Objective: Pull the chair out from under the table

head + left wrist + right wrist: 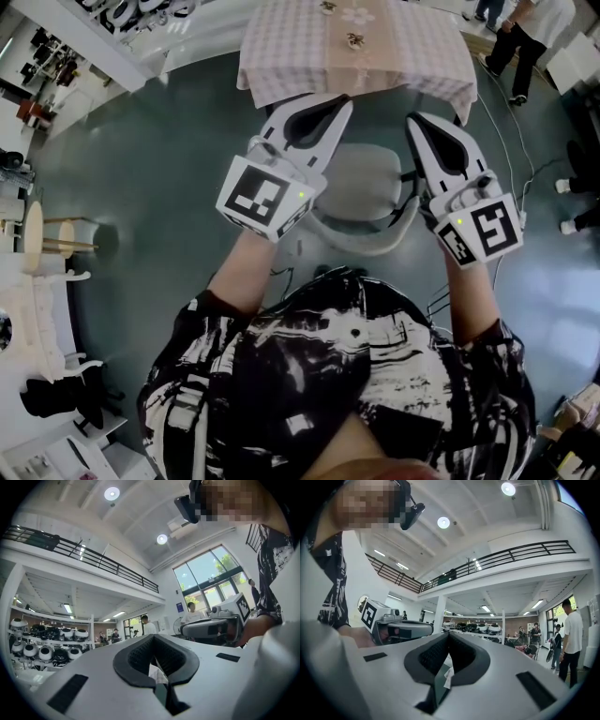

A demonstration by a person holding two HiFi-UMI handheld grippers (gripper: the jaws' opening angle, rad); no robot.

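Left claw [341, 102], right claw [413, 121], one chair [366, 183]

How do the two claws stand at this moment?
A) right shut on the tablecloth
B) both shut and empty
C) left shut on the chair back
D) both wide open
B: in each gripper view the tips of the left claw and the right claw meet with nothing between them. In the head view both show over the chair.

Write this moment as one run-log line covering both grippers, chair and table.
left gripper: shut, empty | right gripper: shut, empty | chair: at table edge, not gripped
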